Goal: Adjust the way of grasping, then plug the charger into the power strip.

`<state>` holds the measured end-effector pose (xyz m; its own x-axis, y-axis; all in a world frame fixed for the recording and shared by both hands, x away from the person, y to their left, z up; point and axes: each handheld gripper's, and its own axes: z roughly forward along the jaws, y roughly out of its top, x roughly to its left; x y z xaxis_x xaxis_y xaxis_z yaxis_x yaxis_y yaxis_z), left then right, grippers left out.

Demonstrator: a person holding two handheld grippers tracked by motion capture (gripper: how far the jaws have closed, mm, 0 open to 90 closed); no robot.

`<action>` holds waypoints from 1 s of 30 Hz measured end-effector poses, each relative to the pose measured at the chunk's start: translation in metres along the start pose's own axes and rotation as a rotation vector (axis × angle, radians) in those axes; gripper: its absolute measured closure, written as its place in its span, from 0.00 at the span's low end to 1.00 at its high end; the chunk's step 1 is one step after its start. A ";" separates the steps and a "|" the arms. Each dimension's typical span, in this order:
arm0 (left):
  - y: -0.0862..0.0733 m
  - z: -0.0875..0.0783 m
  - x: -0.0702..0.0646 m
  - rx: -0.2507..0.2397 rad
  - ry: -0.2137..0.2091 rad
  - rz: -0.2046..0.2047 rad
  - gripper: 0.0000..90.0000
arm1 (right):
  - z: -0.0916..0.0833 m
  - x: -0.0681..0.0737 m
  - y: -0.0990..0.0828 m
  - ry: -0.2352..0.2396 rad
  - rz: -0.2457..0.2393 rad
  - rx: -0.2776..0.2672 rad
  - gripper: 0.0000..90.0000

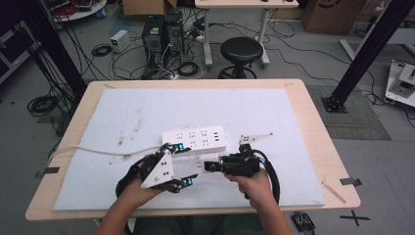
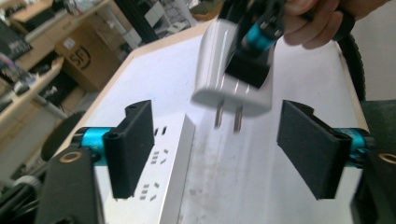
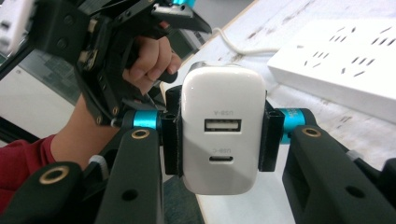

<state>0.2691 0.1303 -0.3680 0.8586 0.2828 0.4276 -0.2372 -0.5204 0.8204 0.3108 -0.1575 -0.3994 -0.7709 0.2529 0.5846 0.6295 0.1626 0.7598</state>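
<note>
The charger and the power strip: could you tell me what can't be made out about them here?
- charger prongs: right gripper view, hidden behind its body.
- charger: left gripper view, motion-blurred.
- power strip socket details: high view, too small.
- power strip: right gripper view, cut off by the edge.

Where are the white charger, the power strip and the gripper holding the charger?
white charger [image 3: 223, 140], right gripper view, its face with the two ports.
power strip [image 1: 195, 138], high view, its socketed top.
right gripper [image 3: 223, 135], right gripper view, between the pads clamping the charger.
</note>
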 end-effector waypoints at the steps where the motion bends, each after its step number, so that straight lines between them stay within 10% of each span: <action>1: 0.000 -0.003 0.003 0.005 0.000 -0.007 0.28 | -0.002 0.001 0.001 -0.002 0.004 -0.001 0.70; 16: -0.009 -0.046 0.046 0.047 0.086 -0.092 0.24 | -0.013 -0.003 0.007 -0.013 -0.006 -0.005 0.70; 30: -0.026 -0.067 0.059 0.060 0.154 -0.138 0.24 | 0.002 -0.020 0.028 -0.066 0.000 -0.032 0.70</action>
<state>0.2951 0.2147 -0.3386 0.8001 0.4726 0.3694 -0.0905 -0.5136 0.8532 0.3438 -0.1558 -0.3906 -0.7620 0.3159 0.5653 0.6254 0.1324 0.7690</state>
